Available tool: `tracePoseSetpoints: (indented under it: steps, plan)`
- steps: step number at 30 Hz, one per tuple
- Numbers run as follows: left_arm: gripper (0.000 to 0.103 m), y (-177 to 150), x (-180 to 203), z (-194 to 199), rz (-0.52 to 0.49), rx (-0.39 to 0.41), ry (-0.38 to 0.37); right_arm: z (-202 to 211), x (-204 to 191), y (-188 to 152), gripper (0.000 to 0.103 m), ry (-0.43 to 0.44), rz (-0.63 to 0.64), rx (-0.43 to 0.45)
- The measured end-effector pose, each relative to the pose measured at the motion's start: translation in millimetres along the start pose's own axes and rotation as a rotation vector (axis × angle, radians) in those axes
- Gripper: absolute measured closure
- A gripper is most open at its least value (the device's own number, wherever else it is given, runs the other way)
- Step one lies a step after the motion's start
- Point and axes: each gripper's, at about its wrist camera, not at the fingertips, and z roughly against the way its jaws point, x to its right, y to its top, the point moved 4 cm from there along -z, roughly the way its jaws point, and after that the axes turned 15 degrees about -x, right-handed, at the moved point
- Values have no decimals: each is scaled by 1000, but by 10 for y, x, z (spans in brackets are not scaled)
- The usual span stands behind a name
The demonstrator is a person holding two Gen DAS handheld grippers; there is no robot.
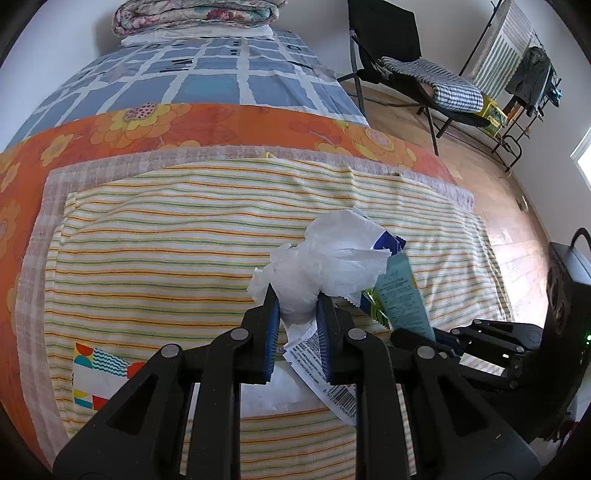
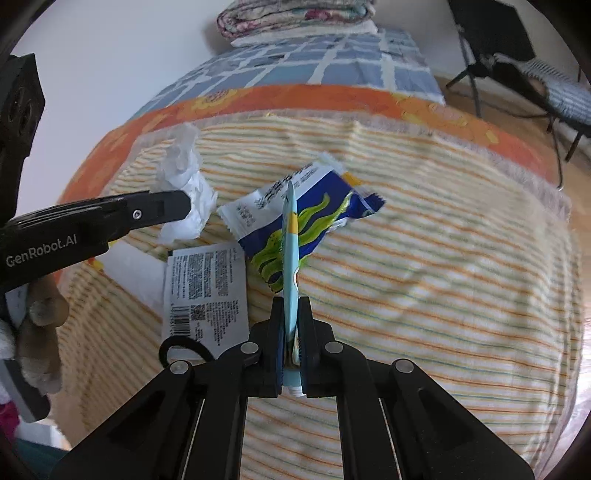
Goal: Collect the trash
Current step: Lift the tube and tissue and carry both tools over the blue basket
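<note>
We see a white crumpled tissue [image 1: 332, 254], a pale blue flat packet [image 2: 290, 258] with a yellow patch, a blue wrapper [image 2: 314, 221] with green wavy fronds and a white end, and a white sachet [image 2: 207, 291] with black print and barcode. The towel [image 1: 166, 240] has yellow, orange and green stripes; the sheet [image 1: 221, 122] is orange with yellow flowers; the cover [image 1: 207, 74] is blue check.

A bed [image 1: 236, 88] is filling most of both views, lying under a blue checked sheet [image 1: 207, 74], an orange flowered cover [image 1: 207, 122] and a striped towel [image 1: 184, 236]. A folded floral quilt [image 1: 195, 14] is sitting at its far end against a plain white wall [image 1: 66, 40]. To the right, 1 black folding chair [image 1: 388, 40] is standing on the wooden floor [image 1: 491, 192], carrying a checked cloth [image 1: 439, 85]. Daylight is coming through a window [image 1: 584, 158] at the far right
</note>
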Motion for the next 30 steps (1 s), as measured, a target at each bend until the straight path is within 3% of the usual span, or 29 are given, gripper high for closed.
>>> tracePoseSetpoints:
  steps: [8, 17, 30]
  plan:
    - [86, -97, -7, 221, -1, 25, -8, 298, 83, -75, 98, 15, -22, 54]
    - [86, -445, 45, 716, -28, 63, -2, 683, 95, -513, 98, 39, -28, 70]
    - [86, -1632, 163, 1341, -80, 59, -25, 1208, -232, -1573, 98, 42, 16, 72]
